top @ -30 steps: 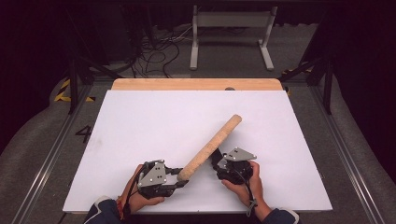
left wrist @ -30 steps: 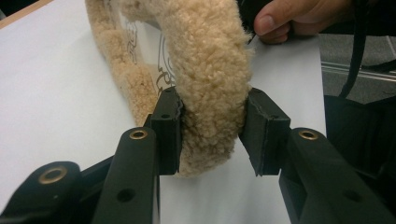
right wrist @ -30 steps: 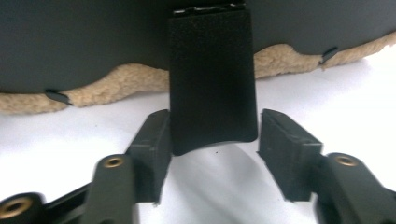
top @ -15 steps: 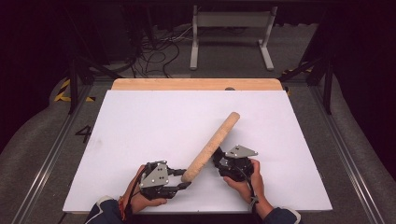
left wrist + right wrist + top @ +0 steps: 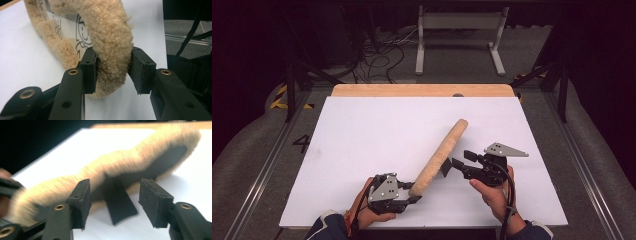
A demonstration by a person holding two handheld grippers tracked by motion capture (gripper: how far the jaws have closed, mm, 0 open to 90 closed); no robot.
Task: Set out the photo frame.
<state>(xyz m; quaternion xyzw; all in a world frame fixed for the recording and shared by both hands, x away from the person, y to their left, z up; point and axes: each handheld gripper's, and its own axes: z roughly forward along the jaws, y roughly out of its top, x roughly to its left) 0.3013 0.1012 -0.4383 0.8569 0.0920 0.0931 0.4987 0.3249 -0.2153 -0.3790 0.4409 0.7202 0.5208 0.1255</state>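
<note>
A photo frame (image 5: 439, 157) with a tan fleece border stands on edge on the white board (image 5: 362, 130), running from near left to far right. My left gripper (image 5: 414, 192) is shut on its near end; in the left gripper view the pads (image 5: 140, 72) squeeze the fleece rim (image 5: 110, 42) beside a clear pane with cartoon drawings. My right gripper (image 5: 462, 161) hovers at the frame's black back. Its jaws have just been opening, and in the right gripper view the black stand flap (image 5: 121, 205) hangs loose between the pads (image 5: 153, 205), touching neither.
A wooden strip (image 5: 422, 90) borders the board's far edge. Beyond it are a dark floor with cables (image 5: 377, 55) and a white metal stand (image 5: 459, 30). Metal rails (image 5: 262, 170) run along both sides of the table.
My right gripper has lifted and drawn back to the right of the frame, with its jaws spread wider. The left gripper and the frame have hardly moved.
</note>
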